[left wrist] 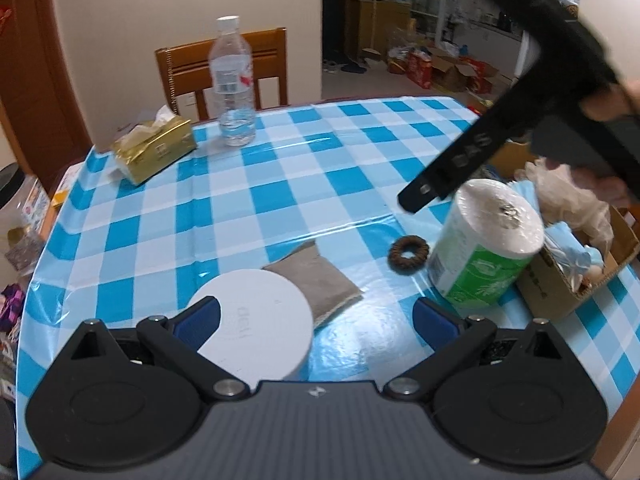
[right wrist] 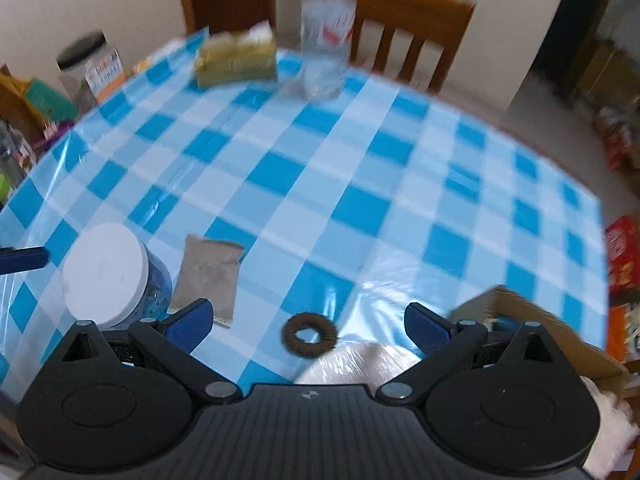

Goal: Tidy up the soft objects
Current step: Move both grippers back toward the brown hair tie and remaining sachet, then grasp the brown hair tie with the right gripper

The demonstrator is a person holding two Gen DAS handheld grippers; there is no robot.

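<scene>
A brown hair scrunchie (left wrist: 408, 255) lies on the blue checked tablecloth, beside a wrapped paper roll (left wrist: 490, 244) that stands by a cardboard box (left wrist: 560, 280) of soft items. A grey cloth pouch (left wrist: 316, 280) lies next to a white-lidded jar (left wrist: 256, 320). My left gripper (left wrist: 316, 320) is open and empty, low over the jar and pouch. My right gripper (right wrist: 308, 324) is open and empty, above the scrunchie (right wrist: 309, 335) and the roll (right wrist: 360, 364); it shows in the left wrist view (left wrist: 520, 100) at the upper right. The pouch (right wrist: 208, 276) and jar (right wrist: 106, 276) lie to its left.
A water bottle (left wrist: 233, 84) and a gold tissue pack (left wrist: 154, 148) stand at the table's far side, before a wooden chair (left wrist: 224, 68). The box (right wrist: 540, 336) sits at the table's right edge. Clutter lies on the floor around the table.
</scene>
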